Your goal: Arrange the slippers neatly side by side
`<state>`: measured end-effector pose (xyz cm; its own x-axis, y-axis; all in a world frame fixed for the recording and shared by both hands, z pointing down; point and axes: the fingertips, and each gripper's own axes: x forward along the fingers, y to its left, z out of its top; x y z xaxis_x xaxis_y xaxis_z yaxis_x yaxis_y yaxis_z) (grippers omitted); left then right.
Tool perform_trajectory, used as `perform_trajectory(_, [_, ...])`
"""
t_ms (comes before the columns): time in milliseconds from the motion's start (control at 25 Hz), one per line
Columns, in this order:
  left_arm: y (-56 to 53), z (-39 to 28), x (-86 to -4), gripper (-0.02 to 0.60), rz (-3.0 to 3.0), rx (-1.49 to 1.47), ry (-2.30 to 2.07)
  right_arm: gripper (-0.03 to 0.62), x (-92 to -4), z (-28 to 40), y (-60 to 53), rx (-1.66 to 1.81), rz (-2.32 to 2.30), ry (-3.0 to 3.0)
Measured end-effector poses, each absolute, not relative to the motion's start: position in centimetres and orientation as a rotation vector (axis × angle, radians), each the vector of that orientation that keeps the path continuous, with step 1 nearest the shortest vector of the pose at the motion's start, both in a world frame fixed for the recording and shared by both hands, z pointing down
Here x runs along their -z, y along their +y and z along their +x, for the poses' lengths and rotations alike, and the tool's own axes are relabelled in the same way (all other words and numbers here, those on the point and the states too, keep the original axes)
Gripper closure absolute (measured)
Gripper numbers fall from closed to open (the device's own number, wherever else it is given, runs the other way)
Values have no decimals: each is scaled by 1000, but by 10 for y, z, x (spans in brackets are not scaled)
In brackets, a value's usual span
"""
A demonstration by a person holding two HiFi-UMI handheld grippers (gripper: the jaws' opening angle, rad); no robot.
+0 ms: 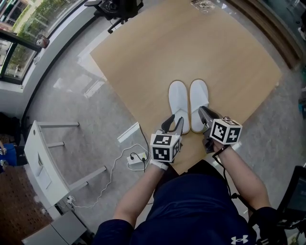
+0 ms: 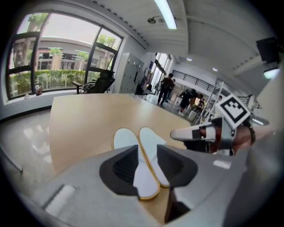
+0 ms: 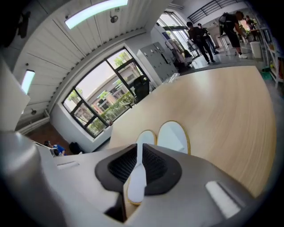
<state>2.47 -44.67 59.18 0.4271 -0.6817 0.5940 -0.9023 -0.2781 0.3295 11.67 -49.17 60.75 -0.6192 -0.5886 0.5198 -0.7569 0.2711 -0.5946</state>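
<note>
Two white slippers with yellow sole rims lie side by side on the wooden platform [image 1: 210,52], toes away from me: the left slipper [image 1: 178,98] [image 2: 125,138] and the right slipper [image 1: 199,95] [image 3: 174,136]. My left gripper [image 1: 174,123] [image 2: 147,150] hovers at the left slipper's heel, jaws apart, with the heels showing between the pads. My right gripper [image 1: 205,115] [image 3: 140,148] is at the right slipper's heel. Its jaws stand close together and a thin white strip of slipper fills the gap. Whether the pads press on it is unclear.
The platform's near corner ends just before my body. On the grey floor at the left lie a power strip with a white cable [image 1: 136,158] and a white frame [image 1: 43,158]. An office chair [image 1: 117,9] stands at the far edge. People [image 2: 167,86] walk in the background.
</note>
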Motion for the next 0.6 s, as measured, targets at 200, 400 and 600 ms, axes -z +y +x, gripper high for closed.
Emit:
perform_trajectory(200, [-421,14,-515,578,2144,-241,-1398,582,-539,126,-467,-1207,1177,-2528])
perform_trajectory(400, [-395,20,-465,578,2254,-127,-1396,582,-486,126,-440,-1097,1177,-2646])
perform_trajectory(600, [-392,33,-455,578,2288,-82,-1366,582,-461,116,-412,-870,1166,-2703])
